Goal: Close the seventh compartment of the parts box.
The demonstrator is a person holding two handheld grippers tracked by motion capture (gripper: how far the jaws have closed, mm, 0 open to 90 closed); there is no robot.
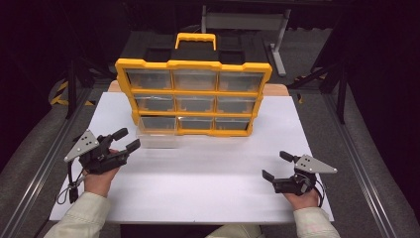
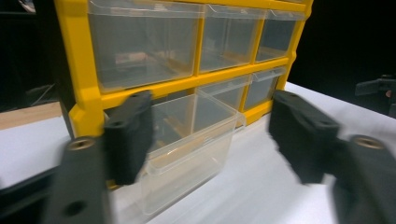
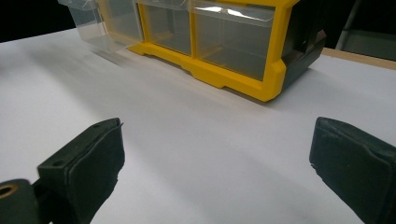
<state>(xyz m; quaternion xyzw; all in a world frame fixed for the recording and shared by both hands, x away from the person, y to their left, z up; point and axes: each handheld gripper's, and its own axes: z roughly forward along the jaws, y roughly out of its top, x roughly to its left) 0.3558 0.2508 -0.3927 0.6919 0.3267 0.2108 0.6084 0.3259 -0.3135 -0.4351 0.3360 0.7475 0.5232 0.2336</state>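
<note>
A yellow organizer [image 1: 193, 91] with clear drawers stands upright at the back of the white table [image 1: 198, 183]. Its bottom-left clear drawer [image 1: 157, 139] is pulled out onto the table; the same drawer [image 2: 187, 144] lies just ahead of my left gripper's jaws, and shows far off in the right gripper view [image 3: 91, 23]. My left gripper [image 1: 126, 139] is open, a short way left of that drawer, holding nothing. My right gripper [image 1: 277, 166] is open near the table's front right, jaws wide over bare table [image 3: 210, 149], well short of the organizer [image 3: 243, 46].
A black case with a yellow handle [image 1: 196, 39] sits behind the organizer. A metal stand [image 1: 277, 34] rises at the back right. Dark floor and rails [image 1: 44, 148] flank the table. A wooden edge [image 1: 275, 89] shows behind the white surface.
</note>
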